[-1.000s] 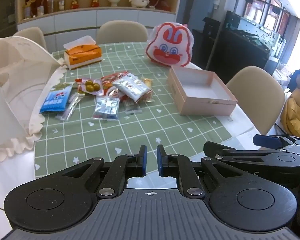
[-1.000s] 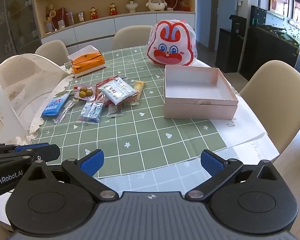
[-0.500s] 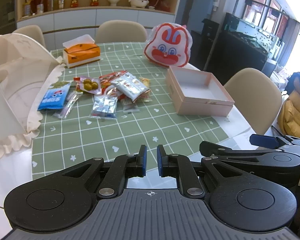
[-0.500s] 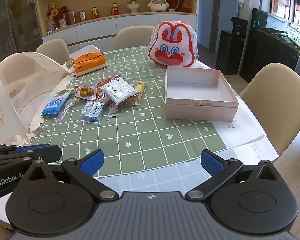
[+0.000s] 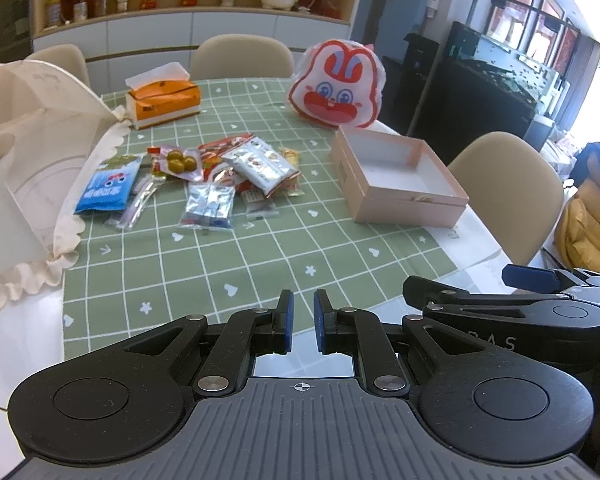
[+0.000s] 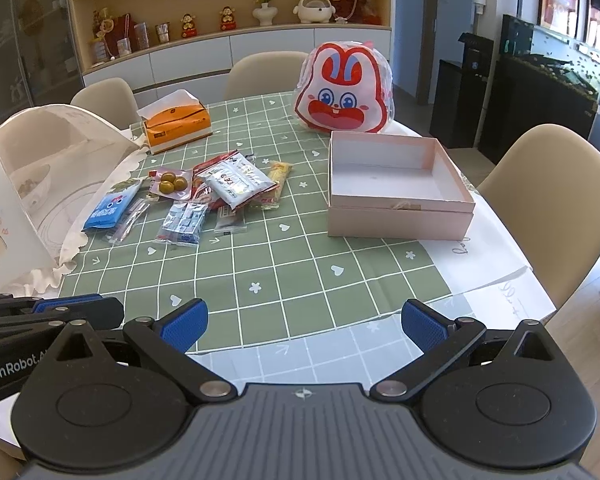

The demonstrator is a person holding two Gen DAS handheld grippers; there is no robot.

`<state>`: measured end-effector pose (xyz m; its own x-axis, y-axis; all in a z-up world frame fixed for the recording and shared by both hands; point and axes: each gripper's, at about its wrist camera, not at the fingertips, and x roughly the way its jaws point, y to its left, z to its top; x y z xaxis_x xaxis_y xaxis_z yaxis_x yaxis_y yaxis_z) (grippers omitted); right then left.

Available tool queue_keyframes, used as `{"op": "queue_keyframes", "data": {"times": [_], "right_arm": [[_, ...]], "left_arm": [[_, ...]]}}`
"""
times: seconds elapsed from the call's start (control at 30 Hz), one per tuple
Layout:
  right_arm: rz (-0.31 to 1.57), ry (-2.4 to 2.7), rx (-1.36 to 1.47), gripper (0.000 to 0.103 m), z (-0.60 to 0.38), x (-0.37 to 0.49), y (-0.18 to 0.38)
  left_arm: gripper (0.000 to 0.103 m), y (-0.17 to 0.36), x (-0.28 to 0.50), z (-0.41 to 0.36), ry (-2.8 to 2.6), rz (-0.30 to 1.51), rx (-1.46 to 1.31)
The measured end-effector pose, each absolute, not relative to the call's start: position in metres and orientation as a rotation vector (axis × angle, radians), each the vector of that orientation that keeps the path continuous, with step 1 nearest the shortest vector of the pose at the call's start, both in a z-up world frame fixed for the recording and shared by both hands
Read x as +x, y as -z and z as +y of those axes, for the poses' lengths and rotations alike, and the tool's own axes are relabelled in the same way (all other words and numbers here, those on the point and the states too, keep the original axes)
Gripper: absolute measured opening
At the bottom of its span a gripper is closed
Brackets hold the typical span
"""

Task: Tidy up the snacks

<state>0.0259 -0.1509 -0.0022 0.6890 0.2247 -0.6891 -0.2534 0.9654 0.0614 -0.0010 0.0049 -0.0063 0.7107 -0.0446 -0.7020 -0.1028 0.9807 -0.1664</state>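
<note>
Several snack packets lie in a loose pile (image 5: 228, 168) (image 6: 220, 188) on the green checked tablecloth, among them a blue packet (image 5: 108, 188) (image 6: 110, 208) and a silver-blue one (image 5: 210, 206) (image 6: 184, 222). To their right stands an empty pink box (image 5: 396, 200) (image 6: 396, 220). My left gripper (image 5: 302, 320) hovers over the near table edge, shut with nothing between its blue pads. My right gripper (image 6: 302, 322) is beside it, open wide and empty. Both are well short of the snacks.
A rabbit-face bag (image 5: 336, 86) (image 6: 344, 88) stands behind the box. An orange tissue box (image 5: 164, 100) (image 6: 178, 122) sits at the back left. A white mesh food cover (image 5: 28, 152) (image 6: 32, 184) fills the left side. Beige chairs (image 6: 552, 196) ring the table.
</note>
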Motion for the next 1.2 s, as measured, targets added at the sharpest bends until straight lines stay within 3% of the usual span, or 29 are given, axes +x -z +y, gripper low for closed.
{"op": "queue_keyframes", "data": {"times": [1.2], "right_arm": [[0.788, -0.267, -0.047, 0.103, -0.1476, 0.031, 0.0085]], "left_arm": [[0.014, 0.0133, 0.0015, 0.0089, -0.038, 0.814, -0.219]]}}
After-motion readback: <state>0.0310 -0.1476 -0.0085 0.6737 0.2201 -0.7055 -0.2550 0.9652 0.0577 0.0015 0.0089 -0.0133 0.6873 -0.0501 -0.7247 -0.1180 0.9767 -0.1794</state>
